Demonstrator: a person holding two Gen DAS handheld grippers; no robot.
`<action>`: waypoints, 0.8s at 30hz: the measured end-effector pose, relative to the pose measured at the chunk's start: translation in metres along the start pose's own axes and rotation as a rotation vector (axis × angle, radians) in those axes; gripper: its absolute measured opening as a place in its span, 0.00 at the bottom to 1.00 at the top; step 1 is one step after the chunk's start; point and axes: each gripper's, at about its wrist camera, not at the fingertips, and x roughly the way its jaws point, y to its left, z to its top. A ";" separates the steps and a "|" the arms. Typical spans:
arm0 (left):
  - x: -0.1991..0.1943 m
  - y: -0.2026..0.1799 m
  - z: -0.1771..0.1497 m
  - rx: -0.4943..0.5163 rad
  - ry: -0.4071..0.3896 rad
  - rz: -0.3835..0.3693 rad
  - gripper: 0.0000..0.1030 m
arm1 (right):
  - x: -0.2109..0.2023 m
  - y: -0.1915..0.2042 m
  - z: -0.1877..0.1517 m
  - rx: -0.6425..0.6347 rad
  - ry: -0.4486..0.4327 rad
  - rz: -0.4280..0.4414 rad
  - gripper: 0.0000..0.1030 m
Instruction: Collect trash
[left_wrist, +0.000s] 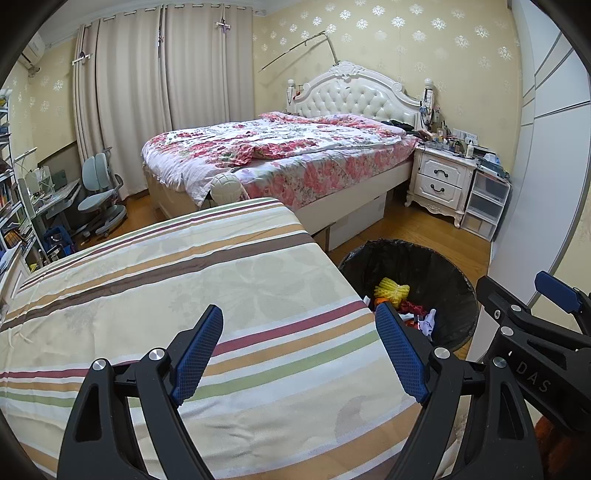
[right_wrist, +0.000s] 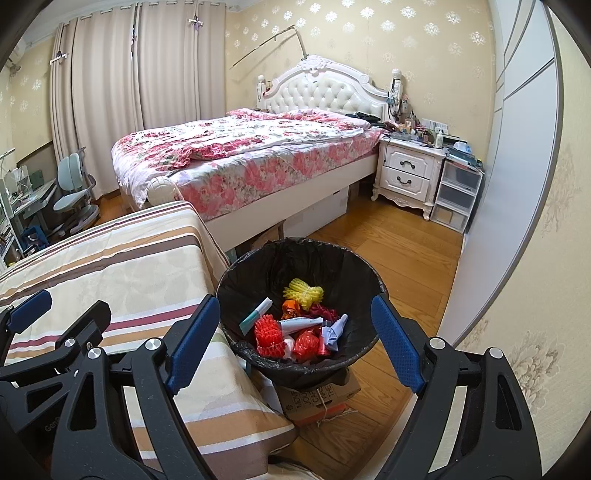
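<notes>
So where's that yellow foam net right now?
The yellow foam net lies inside the black-lined trash bin, toward its far side, on the floor right of the striped bed.

Trash bin (right_wrist: 236, 280): black liner. Inside it, yellow foam netting (right_wrist: 303, 292) at the far side; nearer, a red mesh net (right_wrist: 267, 334), a second red net (right_wrist: 307, 344), an orange wrapper (right_wrist: 290, 308), a white-and-teal tube (right_wrist: 255, 315), and pale lilac paper (right_wrist: 334, 330). Left of the bin, a striped sheet (left_wrist: 192, 295): cream ground with brown, tan, maroon, green and white bands over faint leaf shapes. Beyond the bin, a quilt (left_wrist: 280, 151) in pink and red florals on white, and a white tufted headboard (left_wrist: 354, 98). Right of the quilt, a white nightstand (left_wrist: 441, 181) with dark handles. Wallpaper (left_wrist: 406, 40): beige with silver motifs. Curtains (left_wrist: 147, 92): pale beige. Floor (right_wrist: 399, 251): honey-coloured wood. Hand-held gripper pads (right_wrist: 194, 343): blue, on black frames.
</notes>
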 end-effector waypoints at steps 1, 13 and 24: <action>0.000 0.000 0.000 0.001 0.000 0.000 0.80 | 0.000 0.000 0.000 0.000 0.000 0.000 0.80; 0.000 0.000 0.000 -0.002 0.003 -0.002 0.80 | 0.000 0.000 0.000 0.000 0.001 0.000 0.80; 0.000 0.001 0.000 -0.004 0.006 -0.003 0.80 | 0.000 0.000 0.000 0.001 0.002 0.001 0.80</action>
